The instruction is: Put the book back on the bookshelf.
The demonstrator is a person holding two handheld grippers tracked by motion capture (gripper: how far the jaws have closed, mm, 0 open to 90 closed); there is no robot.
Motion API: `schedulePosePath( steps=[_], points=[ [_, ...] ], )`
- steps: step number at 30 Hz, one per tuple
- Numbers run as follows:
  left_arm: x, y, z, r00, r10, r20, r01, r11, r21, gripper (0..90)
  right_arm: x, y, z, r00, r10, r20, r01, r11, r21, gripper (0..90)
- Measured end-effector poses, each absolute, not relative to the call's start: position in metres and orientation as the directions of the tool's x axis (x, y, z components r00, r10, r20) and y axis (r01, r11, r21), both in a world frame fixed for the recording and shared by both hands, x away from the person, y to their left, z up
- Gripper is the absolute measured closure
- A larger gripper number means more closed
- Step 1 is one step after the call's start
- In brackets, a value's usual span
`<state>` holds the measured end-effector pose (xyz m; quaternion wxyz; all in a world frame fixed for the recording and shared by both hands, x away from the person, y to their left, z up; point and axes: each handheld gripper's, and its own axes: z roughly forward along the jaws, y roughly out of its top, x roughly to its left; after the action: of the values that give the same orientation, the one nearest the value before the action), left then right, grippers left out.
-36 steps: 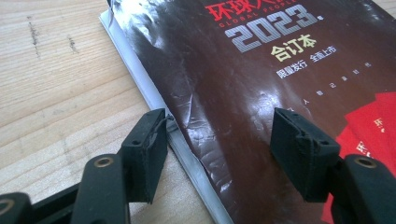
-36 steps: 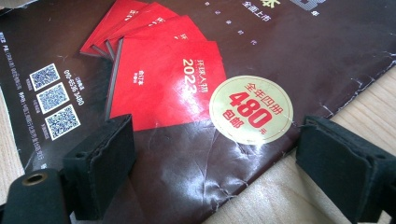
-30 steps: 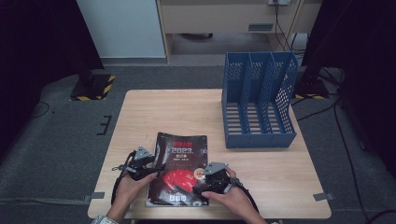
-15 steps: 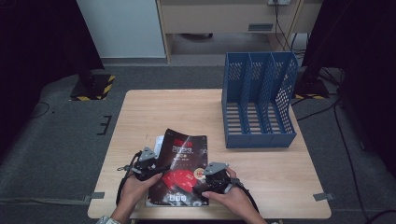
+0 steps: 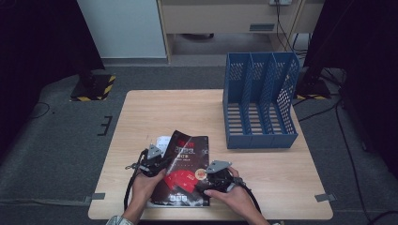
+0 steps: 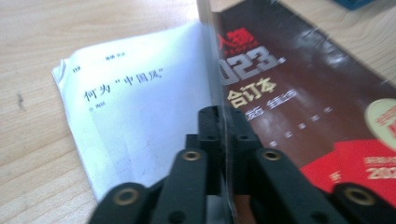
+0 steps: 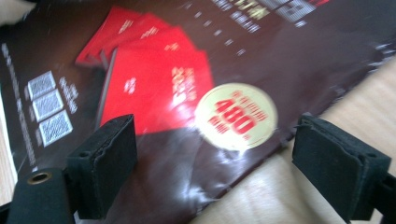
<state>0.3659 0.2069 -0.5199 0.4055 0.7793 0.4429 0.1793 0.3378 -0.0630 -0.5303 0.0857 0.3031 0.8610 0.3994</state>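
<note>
A dark magazine (image 5: 184, 154) with red booklets printed on its cover lies at the table's front middle. My left gripper (image 5: 162, 161) is at its left edge. In the left gripper view the jaws have just been closing and are now shut (image 6: 223, 122) on the cover's edge (image 6: 215, 70). The cover (image 6: 289, 93) stands lifted, and a white inner page (image 6: 140, 107) shows beneath it. My right gripper (image 5: 204, 180) rests at the magazine's right side, open. Its pads (image 7: 105, 163) straddle the cover's corner (image 7: 177, 84) without touching it.
A blue three-slot file holder (image 5: 260, 108) stands at the back right of the wooden table (image 5: 159, 112). Bare wood lies behind the magazine and right of my right hand (image 5: 281, 187). The table's front edge is just under both hands.
The left gripper's jaws closed on the magazine's left cover edge and raised it, which bared a white page. The magazine turned slightly. The right gripper stayed put.
</note>
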Motion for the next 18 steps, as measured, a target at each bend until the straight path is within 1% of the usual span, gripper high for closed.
schedulePosePath(
  steps=[5,10,15,18],
  points=[
    [0.356,0.206,-0.513,0.548,0.835,-0.052,0.499,-0.277,0.821,89.6,0.348,-0.070,-0.529,-0.772,0.617,0.153,0.492,0.429,0.757,13.6],
    [0.350,0.208,-0.506,0.553,0.830,-0.068,0.472,-0.245,0.847,89.6,0.355,-0.070,-0.530,-0.759,0.625,0.182,0.510,0.396,0.763,12.9],
    [0.345,0.209,-0.499,0.564,0.823,-0.066,0.438,-0.231,0.868,89.7,0.365,-0.066,-0.534,-0.745,0.640,0.189,0.526,0.389,0.756,11.9],
    [0.341,0.210,-0.493,0.574,0.816,-0.065,0.418,-0.224,0.880,89.7,0.373,-0.067,-0.536,-0.723,0.652,0.230,0.555,0.348,0.755,12.2]
  ],
)
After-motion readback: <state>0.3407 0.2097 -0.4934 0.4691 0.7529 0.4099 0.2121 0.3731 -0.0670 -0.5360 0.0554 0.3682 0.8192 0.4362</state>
